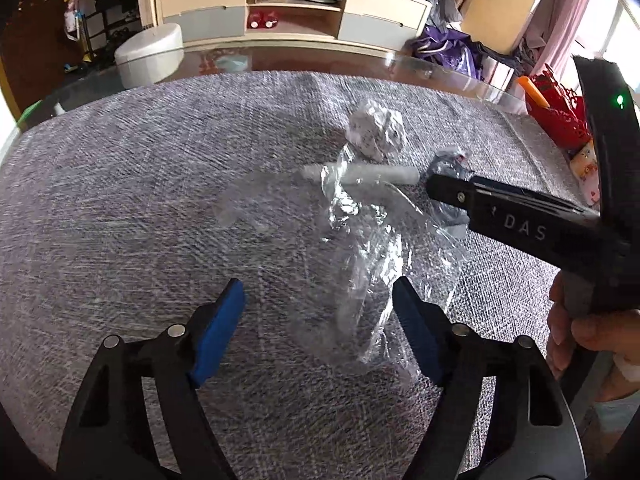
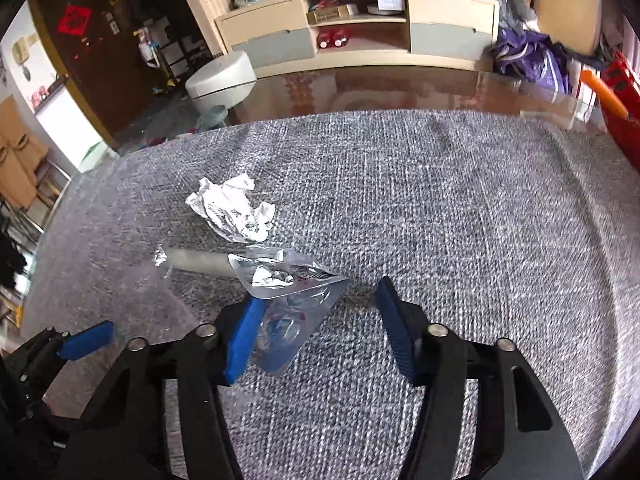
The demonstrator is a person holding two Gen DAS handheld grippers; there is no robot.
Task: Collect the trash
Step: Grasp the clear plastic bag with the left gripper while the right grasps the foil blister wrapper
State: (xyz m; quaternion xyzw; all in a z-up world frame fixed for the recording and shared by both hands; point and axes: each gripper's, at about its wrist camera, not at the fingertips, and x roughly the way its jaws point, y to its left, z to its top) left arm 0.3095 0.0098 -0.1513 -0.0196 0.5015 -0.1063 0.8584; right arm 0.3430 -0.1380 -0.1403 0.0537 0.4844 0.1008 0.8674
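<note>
Trash lies on a grey woven cloth. A crumpled white paper ball sits farthest, also in the right wrist view. A white tube lies in front of it, also in the right wrist view. A clear plastic bag stretches from the tube toward my left gripper, which is open just above its near end. My right gripper is open over a clear plastic wrapper; its left fingertip is beside the wrapper. It enters the left wrist view from the right.
The cloth covers a glass table. A red basket with an orange item stands at the table's right edge. A white round stool and a low cabinet stand beyond the table. Purple bags lie on the floor.
</note>
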